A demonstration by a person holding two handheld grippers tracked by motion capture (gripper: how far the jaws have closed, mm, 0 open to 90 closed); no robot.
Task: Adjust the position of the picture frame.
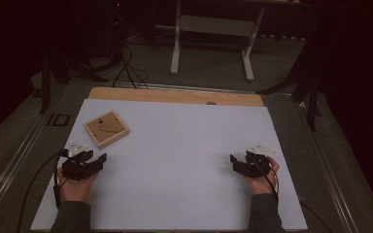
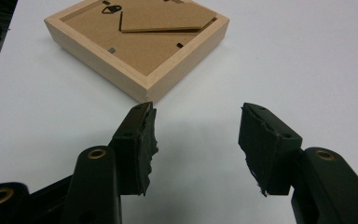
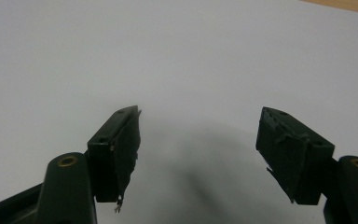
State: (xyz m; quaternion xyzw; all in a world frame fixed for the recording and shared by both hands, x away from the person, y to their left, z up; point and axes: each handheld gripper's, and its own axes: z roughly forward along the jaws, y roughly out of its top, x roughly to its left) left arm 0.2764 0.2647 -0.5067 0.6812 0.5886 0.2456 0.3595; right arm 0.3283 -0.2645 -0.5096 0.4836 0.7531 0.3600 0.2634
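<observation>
A small wooden picture frame point(image 1: 106, 128) lies face down on the white sheet at the left, its brown backing and fold-out stand facing up. In the left gripper view the frame point(image 2: 140, 42) lies just beyond the jaws, one corner pointing at them. My left gripper point(image 1: 94, 158) rests near the sheet's left edge, a little in front of the frame, open with nothing between its jaws point(image 2: 196, 135). My right gripper point(image 1: 236, 162) rests at the right side of the sheet, open and empty point(image 3: 198, 140), over bare white surface.
The white sheet point(image 1: 184, 160) covers a wooden tabletop point(image 1: 175, 95) whose far edge shows. Beyond it stand a white table's legs point(image 1: 212, 43) and cables point(image 1: 126, 68) on a dark floor. Black stands point(image 1: 311, 92) flank the table on both sides.
</observation>
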